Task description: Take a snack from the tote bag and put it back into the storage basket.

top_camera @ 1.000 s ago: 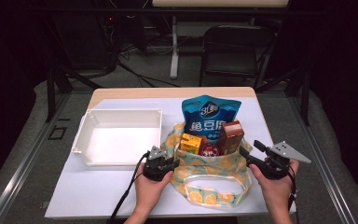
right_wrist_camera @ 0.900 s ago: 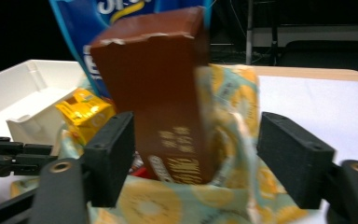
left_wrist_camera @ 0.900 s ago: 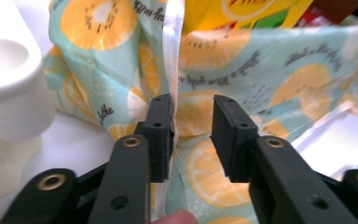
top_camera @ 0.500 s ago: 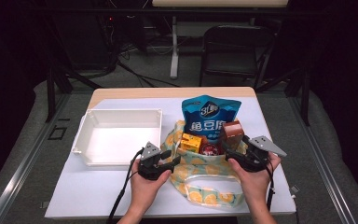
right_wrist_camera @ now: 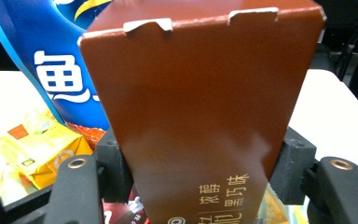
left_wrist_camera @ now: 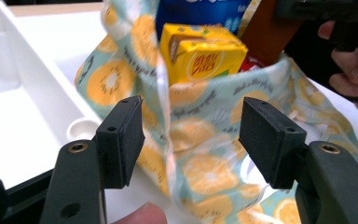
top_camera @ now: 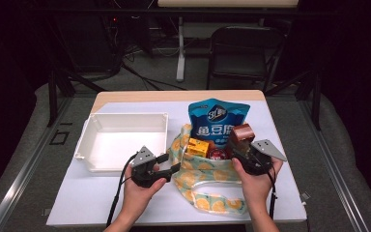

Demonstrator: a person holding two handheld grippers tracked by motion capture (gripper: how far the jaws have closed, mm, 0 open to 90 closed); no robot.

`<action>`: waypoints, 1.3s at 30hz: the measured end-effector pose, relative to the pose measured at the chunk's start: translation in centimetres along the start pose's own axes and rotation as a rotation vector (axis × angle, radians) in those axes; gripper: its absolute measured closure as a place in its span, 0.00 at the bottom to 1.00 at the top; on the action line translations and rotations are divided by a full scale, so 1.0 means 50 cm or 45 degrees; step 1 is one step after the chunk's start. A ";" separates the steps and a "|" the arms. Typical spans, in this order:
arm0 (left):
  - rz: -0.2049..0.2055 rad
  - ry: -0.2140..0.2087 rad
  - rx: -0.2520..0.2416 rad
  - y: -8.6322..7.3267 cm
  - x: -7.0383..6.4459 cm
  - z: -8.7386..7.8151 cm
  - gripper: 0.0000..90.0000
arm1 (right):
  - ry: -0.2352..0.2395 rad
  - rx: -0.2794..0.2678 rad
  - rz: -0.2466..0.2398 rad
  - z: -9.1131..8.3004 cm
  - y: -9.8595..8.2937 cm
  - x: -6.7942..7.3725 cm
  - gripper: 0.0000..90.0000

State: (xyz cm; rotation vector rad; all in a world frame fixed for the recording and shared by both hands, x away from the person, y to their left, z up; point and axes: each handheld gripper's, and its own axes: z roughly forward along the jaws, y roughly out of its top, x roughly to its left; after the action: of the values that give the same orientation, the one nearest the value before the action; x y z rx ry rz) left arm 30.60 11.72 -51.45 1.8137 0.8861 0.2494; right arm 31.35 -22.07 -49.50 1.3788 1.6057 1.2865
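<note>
Brown box (right_wrist_camera: 200,121) with gold Chinese print, right hand-held gripper (right_wrist_camera: 200,177) clamping it.

Both grippers were black, the left gripper (top_camera: 168,163) and the right gripper (top_camera: 236,147) each carrying a grey three-cornered plate on top and trailing a dark cable toward the table's near edge. Seen up close, the left gripper (left_wrist_camera: 191,135) had blocky, matte black jaw pads on rounded arms set with small brass-coloured inserts. The forearms looked bare, with no sleeves apparent, though the picture was small.
</note>
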 end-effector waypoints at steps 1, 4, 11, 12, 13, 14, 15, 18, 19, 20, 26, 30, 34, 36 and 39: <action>0.000 0.009 -0.001 -0.002 0.002 -0.001 0.44 | 0.006 0.005 -0.003 -0.001 0.001 -0.002 0.40; 0.004 0.014 -0.012 -0.003 0.003 -0.005 0.44 | 0.022 -0.008 0.006 -0.007 0.009 -0.007 0.41; 0.066 0.022 -0.097 0.001 -0.003 -0.008 0.39 | 0.055 -0.022 -0.023 -0.033 0.046 -0.007 0.41; 0.096 0.011 -0.099 0.002 -0.003 -0.009 0.36 | 0.060 -0.025 -0.031 -0.036 0.051 -0.006 0.41; 0.110 -0.001 -0.101 0.003 -0.005 -0.008 0.36 | 0.059 -0.032 -0.033 -0.040 0.056 -0.005 0.41; 0.115 -0.018 -0.106 0.004 -0.007 -0.006 0.34 | 0.059 -0.041 -0.033 -0.043 0.061 -0.004 0.41; 0.116 -0.008 -0.124 0.004 -0.010 -0.004 0.32 | 0.059 -0.044 -0.033 -0.046 0.067 -0.003 0.41; 0.103 -0.057 -0.139 0.008 -0.012 -0.005 0.30 | 0.071 -0.054 -0.039 -0.052 0.082 -0.002 0.41; 0.100 -0.069 -0.135 0.009 -0.013 -0.005 0.30 | 0.077 -0.065 -0.036 -0.054 0.086 -0.002 0.41; 0.105 -0.066 -0.130 0.010 -0.015 -0.005 0.29 | 0.080 -0.067 -0.035 -0.057 0.090 -0.002 0.41; 0.092 -0.144 -0.103 0.013 -0.018 -0.005 0.23 | 0.095 -0.084 -0.043 -0.074 0.106 0.003 0.41; 0.140 -0.162 -0.085 0.017 -0.027 -0.008 0.22 | 0.127 -0.108 -0.024 -0.085 0.117 0.008 0.41; 0.145 -0.121 -0.111 0.018 -0.036 -0.008 0.22 | 0.150 -0.123 -0.024 -0.094 0.126 0.017 0.41; 0.149 -0.142 -0.112 0.019 -0.036 -0.010 0.22 | 0.167 -0.130 -0.018 -0.096 0.129 0.022 0.41; 0.162 -0.156 -0.107 0.022 -0.038 -0.012 0.22 | 0.190 -0.134 -0.017 -0.099 0.132 0.031 0.41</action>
State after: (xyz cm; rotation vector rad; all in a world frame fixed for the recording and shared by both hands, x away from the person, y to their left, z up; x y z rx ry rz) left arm 29.43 10.68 -49.77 1.7890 0.6660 0.2498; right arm 28.60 -22.08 -41.56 1.2309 1.6171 1.4738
